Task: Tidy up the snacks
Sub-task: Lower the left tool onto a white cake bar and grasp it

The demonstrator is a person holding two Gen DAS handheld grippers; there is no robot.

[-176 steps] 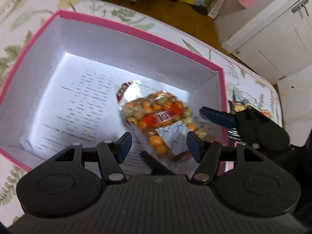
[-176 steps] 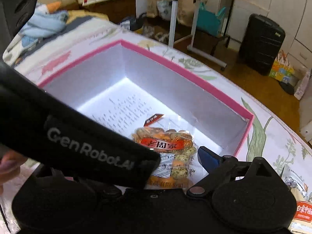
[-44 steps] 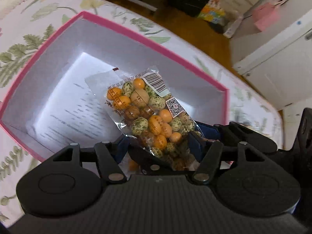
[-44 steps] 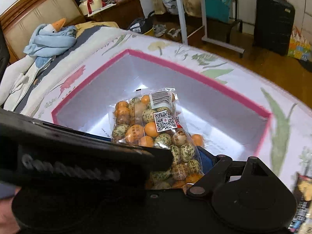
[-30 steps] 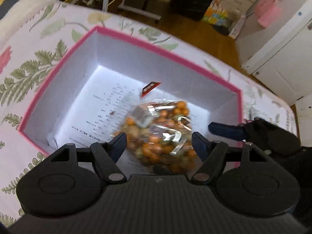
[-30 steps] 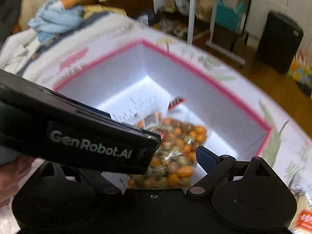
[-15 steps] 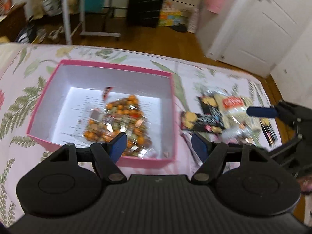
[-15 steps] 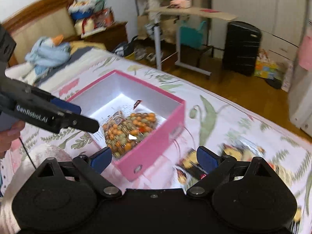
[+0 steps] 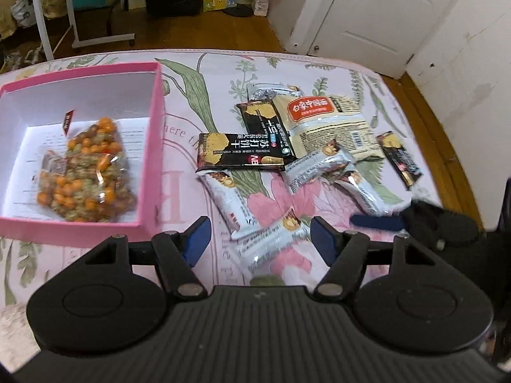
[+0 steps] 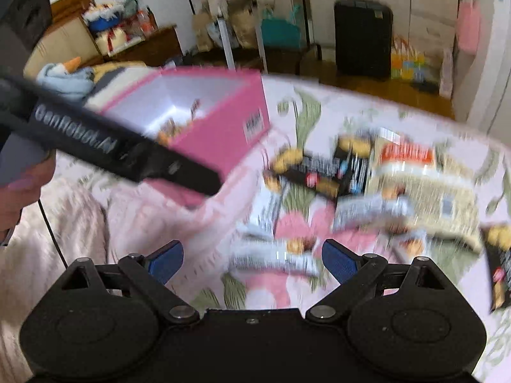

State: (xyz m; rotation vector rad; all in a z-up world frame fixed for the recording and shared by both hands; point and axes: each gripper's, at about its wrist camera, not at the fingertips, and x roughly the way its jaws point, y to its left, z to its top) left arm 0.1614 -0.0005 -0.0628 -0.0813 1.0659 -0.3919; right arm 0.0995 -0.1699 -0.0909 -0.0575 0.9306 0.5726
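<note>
A pink box [image 9: 150,146] stands on the floral bedspread at the left and holds bags of orange and green coated nuts [image 9: 86,172]. Right of it lies a pile of snacks: two black cracker packs [image 9: 242,153], a tan noodle bag [image 9: 329,127], several silver bars [image 9: 265,245] and a small dark pack [image 9: 400,159]. My left gripper [image 9: 260,241] is open and empty, above a silver bar. My right gripper [image 10: 252,260] is open and empty over the same pile; its view is blurred. The pink box [image 10: 223,137] shows there at the left.
The bed edge runs along the far side, with wooden floor, a white door [image 9: 367,9], a black suitcase [image 10: 362,38] and a rolling table frame [image 9: 76,16] beyond. The left gripper's body [image 10: 111,146] crosses the right wrist view.
A nut bag was let go into the pink box. Both grippers then pulled back and swung right, from over the box to over the snack pile, both open.
</note>
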